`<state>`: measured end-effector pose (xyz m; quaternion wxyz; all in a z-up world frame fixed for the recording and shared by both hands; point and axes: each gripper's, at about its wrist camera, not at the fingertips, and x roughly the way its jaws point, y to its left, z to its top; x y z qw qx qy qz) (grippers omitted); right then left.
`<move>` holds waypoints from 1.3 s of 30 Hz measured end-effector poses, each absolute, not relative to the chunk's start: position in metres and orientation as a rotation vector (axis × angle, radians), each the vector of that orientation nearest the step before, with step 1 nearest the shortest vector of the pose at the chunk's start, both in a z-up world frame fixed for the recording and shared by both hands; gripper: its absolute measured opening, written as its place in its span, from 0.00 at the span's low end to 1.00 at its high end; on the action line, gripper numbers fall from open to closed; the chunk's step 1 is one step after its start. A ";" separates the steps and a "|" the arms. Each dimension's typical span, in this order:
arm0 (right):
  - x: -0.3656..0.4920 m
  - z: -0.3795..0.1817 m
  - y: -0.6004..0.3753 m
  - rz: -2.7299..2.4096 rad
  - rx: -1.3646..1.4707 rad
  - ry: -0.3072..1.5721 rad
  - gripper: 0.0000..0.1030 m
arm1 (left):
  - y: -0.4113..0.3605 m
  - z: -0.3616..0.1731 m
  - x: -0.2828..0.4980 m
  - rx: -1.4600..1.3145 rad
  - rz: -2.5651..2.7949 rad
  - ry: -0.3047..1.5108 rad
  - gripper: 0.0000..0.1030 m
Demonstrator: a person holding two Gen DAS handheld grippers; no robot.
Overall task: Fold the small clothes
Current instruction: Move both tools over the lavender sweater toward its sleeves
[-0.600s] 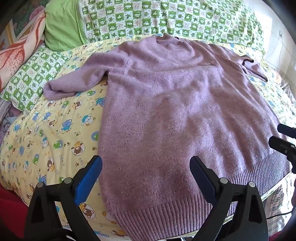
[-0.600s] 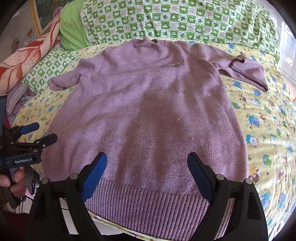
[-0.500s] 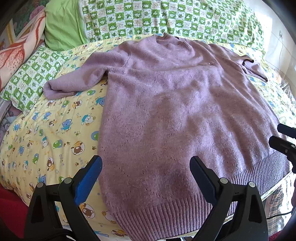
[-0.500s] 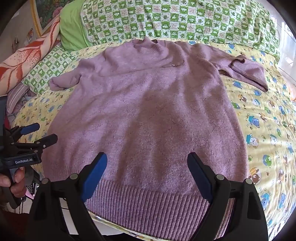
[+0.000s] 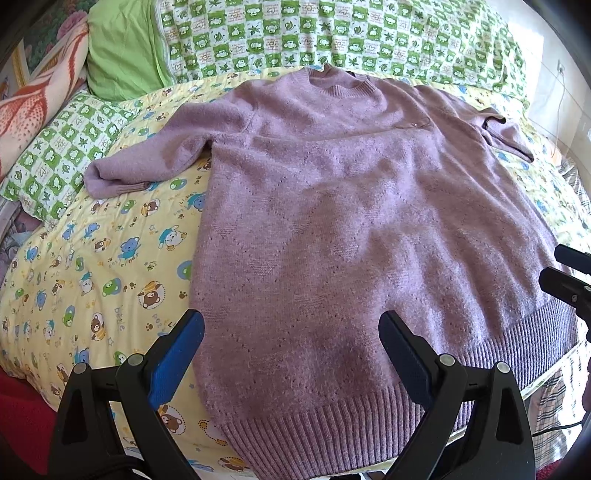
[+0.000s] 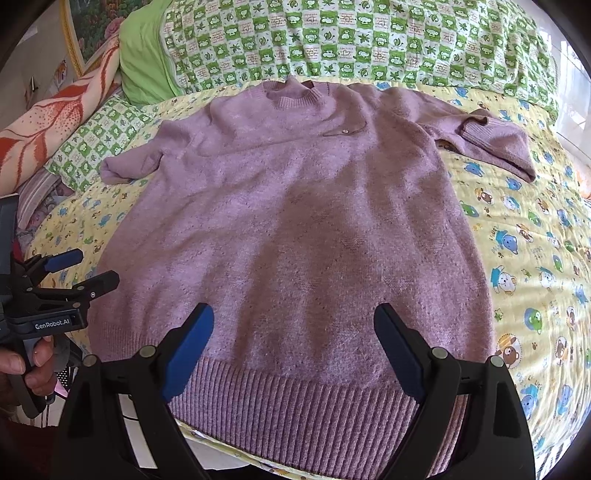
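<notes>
A lilac knit sweater (image 5: 354,221) lies flat, front up, on the bed, collar at the far end and ribbed hem (image 5: 332,424) at the near edge; it also shows in the right wrist view (image 6: 295,221). Its left sleeve (image 5: 147,162) stretches out to the left. Its right sleeve (image 6: 491,140) is folded back on itself. My left gripper (image 5: 291,354) is open and empty above the hem's left part. My right gripper (image 6: 295,347) is open and empty above the hem's middle. Each gripper shows at the edge of the other view, the left one (image 6: 77,273) and the right one (image 5: 569,273).
A yellow cartoon-bear sheet (image 5: 92,266) covers the bed. Green checked pillows (image 5: 332,33) line the far end, with one more (image 5: 55,147) at the left. An orange-patterned blanket (image 5: 33,92) lies far left. The bed's near edge runs just under the hem.
</notes>
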<state>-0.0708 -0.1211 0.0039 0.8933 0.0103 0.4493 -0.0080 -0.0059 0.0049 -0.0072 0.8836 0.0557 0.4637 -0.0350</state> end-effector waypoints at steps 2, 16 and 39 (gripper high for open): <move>-0.073 0.005 -0.124 -0.017 0.024 0.930 0.86 | -0.003 -0.005 0.000 0.099 -0.081 0.987 0.93; -0.074 0.008 -0.129 -0.022 0.039 0.908 0.86 | -0.009 -0.004 0.004 0.128 -0.086 0.962 0.93; -0.058 0.019 -0.161 -0.050 0.110 0.868 0.86 | -0.011 -0.009 0.040 0.062 -0.094 1.019 0.93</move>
